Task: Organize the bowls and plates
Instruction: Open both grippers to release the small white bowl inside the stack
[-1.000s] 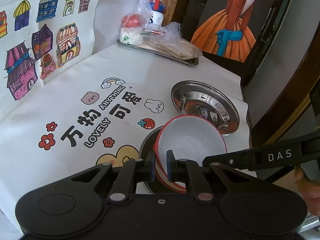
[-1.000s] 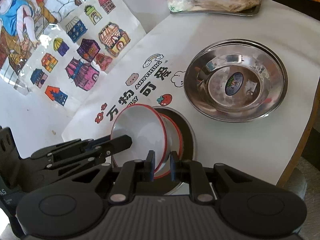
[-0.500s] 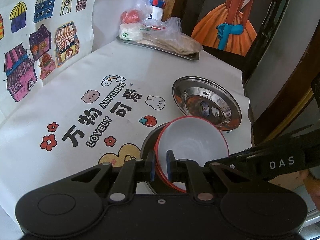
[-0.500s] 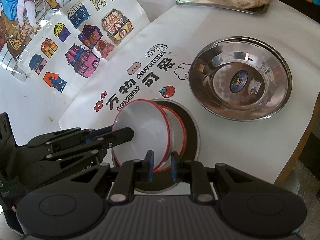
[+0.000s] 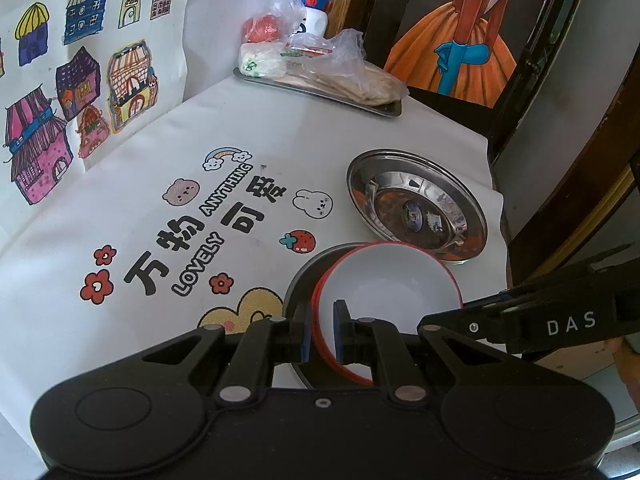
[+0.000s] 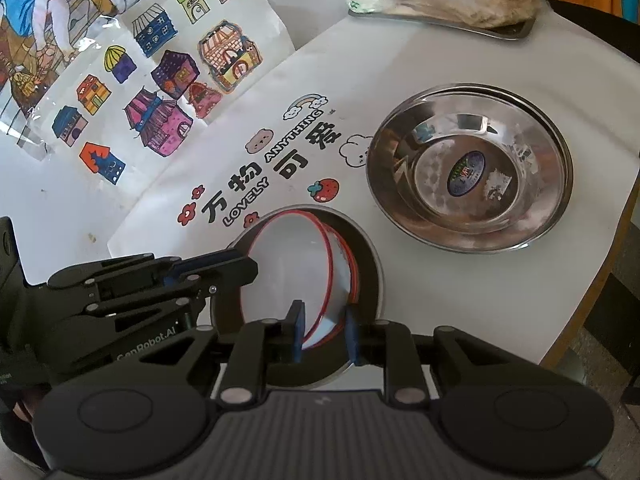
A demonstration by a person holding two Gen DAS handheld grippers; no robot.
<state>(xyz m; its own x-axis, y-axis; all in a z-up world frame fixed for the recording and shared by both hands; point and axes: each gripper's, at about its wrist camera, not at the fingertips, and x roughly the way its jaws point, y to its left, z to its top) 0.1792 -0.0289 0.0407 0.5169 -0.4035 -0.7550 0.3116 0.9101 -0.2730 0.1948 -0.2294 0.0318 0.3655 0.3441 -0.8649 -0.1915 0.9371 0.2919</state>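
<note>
Item: upper white bowl with red rim, tilted, its near-left rim pinched between the pads of the left gripper, which is clamped tight on it. It sits partly inside a second red-rimmed bowl, and both lie in a dark round dish at the near edge of the table. Item: right gripper, its jaws just been opening; the rims of both bowls pass between its pads, which now stand clear of them, so it grips nothing. Item: stainless steel plate, far-right of the bowls, near but apart from the dark dish. Item: metal tray with bagged food, far edge of the table. Key relation: the upper bowl leans toward the left gripper and overlaps the lower one on its right side; judged, seating it flat means shifting it rightward and level, a job for the left gripper alone, since the right has let go.
</note>
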